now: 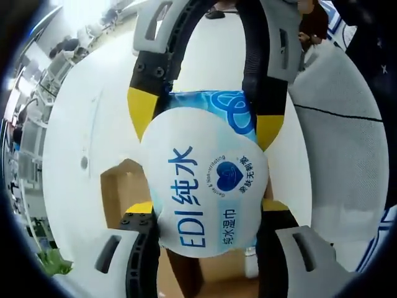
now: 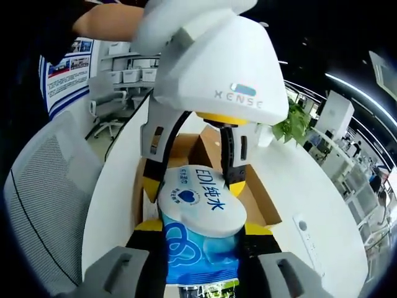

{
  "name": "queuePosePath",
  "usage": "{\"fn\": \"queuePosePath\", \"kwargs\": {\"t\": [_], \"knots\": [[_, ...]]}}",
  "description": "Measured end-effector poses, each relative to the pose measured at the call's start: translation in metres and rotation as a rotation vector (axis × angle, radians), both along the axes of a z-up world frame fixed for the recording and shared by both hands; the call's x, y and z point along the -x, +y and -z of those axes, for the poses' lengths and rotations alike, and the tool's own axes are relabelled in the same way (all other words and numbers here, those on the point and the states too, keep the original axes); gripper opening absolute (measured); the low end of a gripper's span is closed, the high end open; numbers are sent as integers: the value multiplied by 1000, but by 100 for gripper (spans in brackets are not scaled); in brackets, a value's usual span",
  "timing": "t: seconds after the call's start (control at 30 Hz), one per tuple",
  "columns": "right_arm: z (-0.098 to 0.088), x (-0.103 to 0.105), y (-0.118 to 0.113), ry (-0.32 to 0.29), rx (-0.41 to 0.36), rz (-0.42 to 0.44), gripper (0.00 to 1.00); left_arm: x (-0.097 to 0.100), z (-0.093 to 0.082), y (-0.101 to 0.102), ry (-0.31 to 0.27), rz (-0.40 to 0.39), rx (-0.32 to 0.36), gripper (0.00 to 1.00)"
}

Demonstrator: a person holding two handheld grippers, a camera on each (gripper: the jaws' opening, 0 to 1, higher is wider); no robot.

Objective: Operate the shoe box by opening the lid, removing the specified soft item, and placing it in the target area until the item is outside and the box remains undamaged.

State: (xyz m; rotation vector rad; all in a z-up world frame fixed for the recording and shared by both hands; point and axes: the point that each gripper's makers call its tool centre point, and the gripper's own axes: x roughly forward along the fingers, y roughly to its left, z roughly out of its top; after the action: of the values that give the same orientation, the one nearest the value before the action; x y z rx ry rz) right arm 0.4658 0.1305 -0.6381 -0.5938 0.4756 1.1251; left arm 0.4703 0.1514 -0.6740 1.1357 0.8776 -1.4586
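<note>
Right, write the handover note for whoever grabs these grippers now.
Left gripper: shut on one end of the wet wipes pack.
Right gripper: shut on the other end of the same pack.
Both hold the pack above the open cardboard shoe box, which sits on the white table.
Done: box open, pack lifted out; no damage visible on the box.
Left: carry the pack clear of the box, set it down in the target area, release both grippers.

One wet-wipe pack (image 2: 200,231) is gripped between two grippers (left (image 1: 205,211), right (image 2: 200,239)) above one open cardboard shoe box (image 2: 263,208).
</note>
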Motion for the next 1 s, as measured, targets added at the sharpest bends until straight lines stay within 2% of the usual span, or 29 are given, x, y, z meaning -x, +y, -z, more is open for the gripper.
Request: {"fn": "queuePosePath", "kwargs": {"t": [0.63, 1.0], "knots": [[-4, 5, -43, 2, 2, 28, 39, 5, -2, -44, 13, 32, 22, 62], [-2, 7, -60, -2, 13, 39, 39, 6, 1, -63, 11, 44, 43, 62]]}}
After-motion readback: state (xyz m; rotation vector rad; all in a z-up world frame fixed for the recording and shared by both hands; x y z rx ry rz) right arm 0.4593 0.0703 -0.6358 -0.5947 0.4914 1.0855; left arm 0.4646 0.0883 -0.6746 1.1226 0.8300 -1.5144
